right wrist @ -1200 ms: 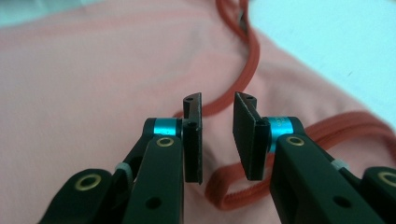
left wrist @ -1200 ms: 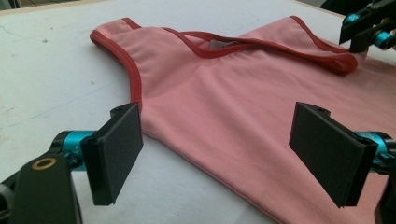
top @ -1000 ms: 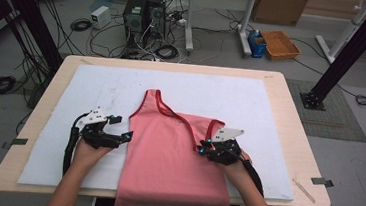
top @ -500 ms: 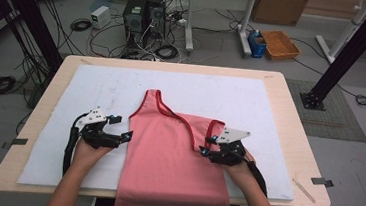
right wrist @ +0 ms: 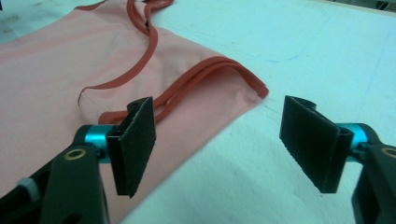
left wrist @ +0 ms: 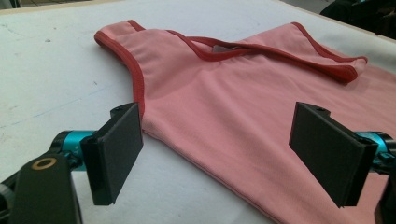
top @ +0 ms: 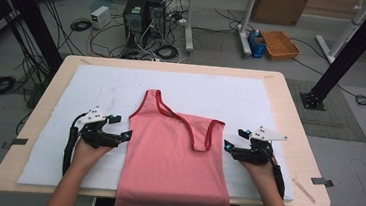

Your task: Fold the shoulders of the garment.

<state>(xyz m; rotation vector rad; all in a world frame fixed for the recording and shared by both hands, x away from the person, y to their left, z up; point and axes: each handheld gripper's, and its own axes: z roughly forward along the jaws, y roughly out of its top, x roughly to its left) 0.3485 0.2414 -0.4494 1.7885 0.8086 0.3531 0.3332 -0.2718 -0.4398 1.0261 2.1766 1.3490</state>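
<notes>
I have the pink tank top (top: 173, 157) lying flat on the white mat (top: 271, 105), neck toward the far side, its hem hanging over the near edge of the table (top: 290, 112). One strap is folded across to the right, so its red trim sits doubled near the right armhole. My right gripper (top: 227, 146) sits just right of that armhole with its jaws spread; they have just been opening, and nothing lies between the pads. The left gripper (top: 127, 136) hovers at the left side seam, released too, its pads straddling the edge without pressing (cloth beneath, not clamped).

The risk I see: if I close the right jaws where the trim is doubled, I may pinch one layer and drag the strap askew. A shallow bite on the left could slip off the thin seam. The overhanging hem may also pull the shirt toward me once I lift.
</notes>
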